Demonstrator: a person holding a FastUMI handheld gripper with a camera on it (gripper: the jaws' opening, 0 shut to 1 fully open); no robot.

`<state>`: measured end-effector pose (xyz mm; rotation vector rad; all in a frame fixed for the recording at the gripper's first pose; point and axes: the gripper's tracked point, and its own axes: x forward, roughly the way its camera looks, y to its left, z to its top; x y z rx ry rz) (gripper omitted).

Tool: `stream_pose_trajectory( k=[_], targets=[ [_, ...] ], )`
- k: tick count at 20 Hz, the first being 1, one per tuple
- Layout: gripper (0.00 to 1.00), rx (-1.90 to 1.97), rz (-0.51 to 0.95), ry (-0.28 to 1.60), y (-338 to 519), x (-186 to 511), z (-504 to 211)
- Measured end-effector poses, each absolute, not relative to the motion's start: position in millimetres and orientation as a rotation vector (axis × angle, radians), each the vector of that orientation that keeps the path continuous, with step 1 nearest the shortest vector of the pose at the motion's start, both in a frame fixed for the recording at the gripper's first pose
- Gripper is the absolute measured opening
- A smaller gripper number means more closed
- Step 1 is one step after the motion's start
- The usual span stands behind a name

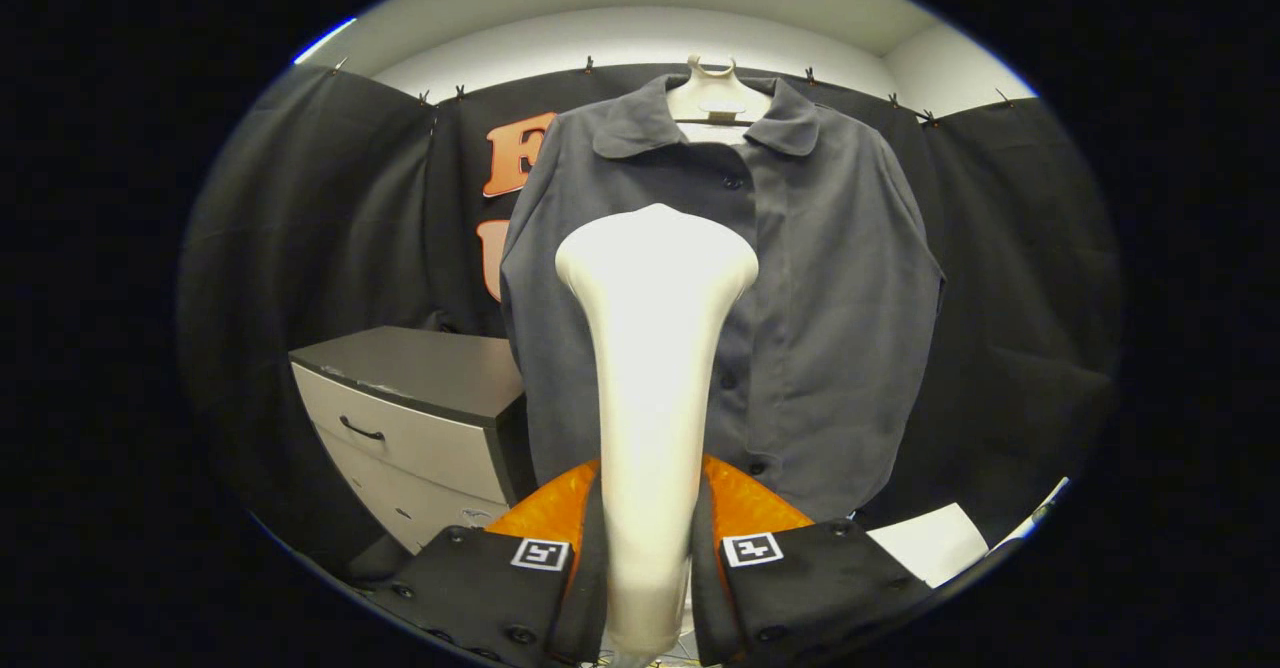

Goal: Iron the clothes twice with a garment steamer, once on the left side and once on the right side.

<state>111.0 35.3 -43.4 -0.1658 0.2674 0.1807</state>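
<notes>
Between our fingers: we hold the garment steamer (652, 368) in the gripper (647, 558), both fingers pressed on its handle, its head rising ahead.
Beyond the steamer: shirt (830, 288), on a hanger (712, 98).
Left of the shirt, below: drawer cabinet (420, 418).

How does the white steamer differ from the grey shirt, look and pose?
The smooth white plastic garment steamer is rigid, standing upright between the fingers of the claw, which is shut on it. The dark grey buttoned fabric shirt is soft and much wider, hanging on a white hanger beyond the steamer. Both stand vertical, the steamer head in front of the shirt's left half.
</notes>
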Motion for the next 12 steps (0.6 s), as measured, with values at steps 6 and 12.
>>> stream_pose_trajectory(
  k=[6, 12],
  targets=[
    [0.42, -0.135, 0.145, 0.219, -8, 141, -7],
    [0.42, -0.113, 0.106, 0.194, -51, 176, 15]
  ],
)
